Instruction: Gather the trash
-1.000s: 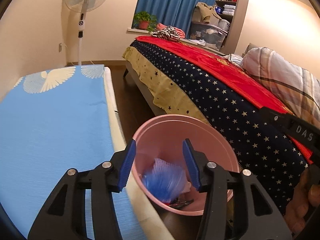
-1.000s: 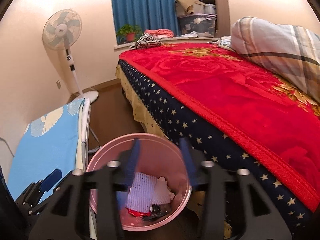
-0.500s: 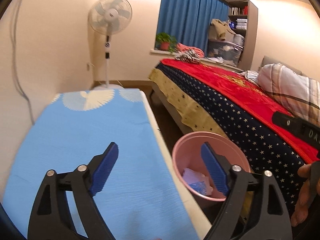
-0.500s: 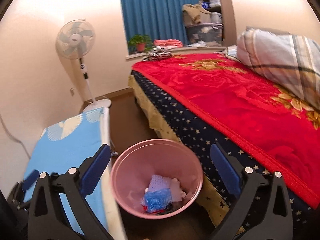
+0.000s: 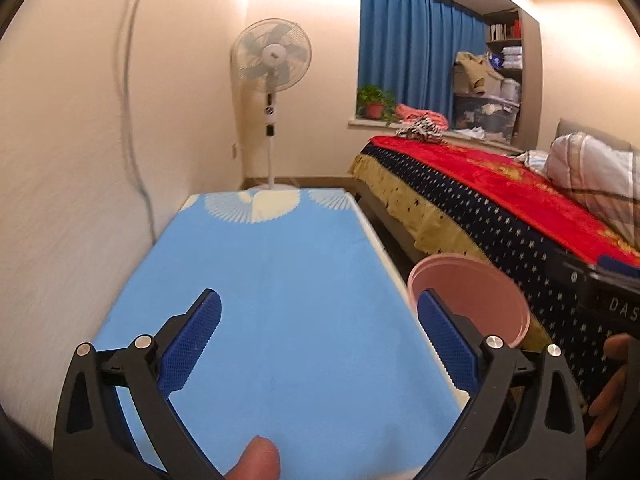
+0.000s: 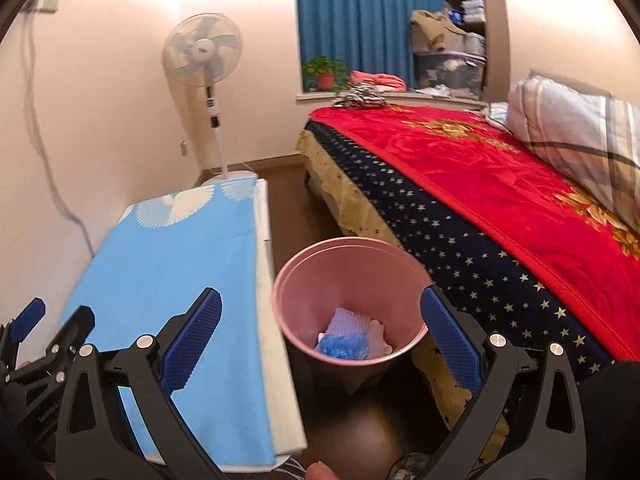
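Both grippers were empty. We had the left gripper (image 5: 320, 344) spread wide over the blue-covered table (image 5: 280, 280), nothing between the pads. The right gripper (image 6: 320, 340) was spread just as wide, hanging above the pink bin (image 6: 348, 264), nothing pinched.

Bin sat on the floor, in the gap between the table edge and the bed (image 6: 480, 184). From the left gripper it was off to the right and slightly ahead; from the right gripper it was ahead and below, roughly centred between the fingers. Our guess: it was parked there so either hand could reach it from the table side.

Trash was in the bin bottom: a crumpled blue plastic piece (image 6: 342, 346), a white mesh foam sleeve (image 6: 346, 318) behind it, a pale scrap (image 6: 380, 340) at the right. All looked light and crushable.

We saw nothing on the visible table top. Judgement: collection looked about finished, unless something lay out of view.

Standing fan (image 5: 274, 64) was far ahead of the left gripper, against the wall.
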{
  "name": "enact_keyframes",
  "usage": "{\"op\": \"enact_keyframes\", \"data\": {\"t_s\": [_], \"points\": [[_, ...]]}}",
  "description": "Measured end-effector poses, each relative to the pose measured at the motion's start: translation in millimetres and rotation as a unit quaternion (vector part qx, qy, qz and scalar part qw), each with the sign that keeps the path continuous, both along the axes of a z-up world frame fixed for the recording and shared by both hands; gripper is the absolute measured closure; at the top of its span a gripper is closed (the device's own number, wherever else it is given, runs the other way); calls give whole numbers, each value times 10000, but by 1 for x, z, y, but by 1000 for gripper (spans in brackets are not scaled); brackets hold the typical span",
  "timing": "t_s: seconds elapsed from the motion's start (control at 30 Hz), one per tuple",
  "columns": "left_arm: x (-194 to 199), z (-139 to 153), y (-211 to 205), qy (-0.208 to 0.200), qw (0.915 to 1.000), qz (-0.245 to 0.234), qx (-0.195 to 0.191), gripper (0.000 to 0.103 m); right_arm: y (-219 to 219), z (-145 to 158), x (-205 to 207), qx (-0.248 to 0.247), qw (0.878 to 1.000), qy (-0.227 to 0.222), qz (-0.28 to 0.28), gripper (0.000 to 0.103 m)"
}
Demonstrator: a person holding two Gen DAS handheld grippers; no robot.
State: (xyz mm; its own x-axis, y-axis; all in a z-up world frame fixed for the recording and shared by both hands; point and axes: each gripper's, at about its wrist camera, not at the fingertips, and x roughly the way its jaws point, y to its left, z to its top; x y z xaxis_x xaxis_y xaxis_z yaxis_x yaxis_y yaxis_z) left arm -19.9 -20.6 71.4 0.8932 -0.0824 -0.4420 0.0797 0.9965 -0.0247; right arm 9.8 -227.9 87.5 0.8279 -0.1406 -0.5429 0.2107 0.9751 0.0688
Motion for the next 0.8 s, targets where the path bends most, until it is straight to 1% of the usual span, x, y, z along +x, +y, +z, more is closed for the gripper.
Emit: {"op": "enact_keyframes", "data": {"t_s": [0.07,0.27,0.4,0.53,0.8], "points": [[-13,-2,4,-6,9999,93,96,8,7,-3,-6,19,9999,40,104,5],[-35,-6,19,85,9996,257,5,8,25,-10,-19,-85,9997,97,219,5],[-33,-10,27,106,9991,405,-34,8,29,-15,-20,-128,9998,-18,182,5],[-28,-18,26,235,9988,407,-168,8,33,-23,-13,-212,9994,59,258,5],[-23,-25,27,296,9983,434,-259,8,33,-31,-6,-202,9993,167,248,5]]}}
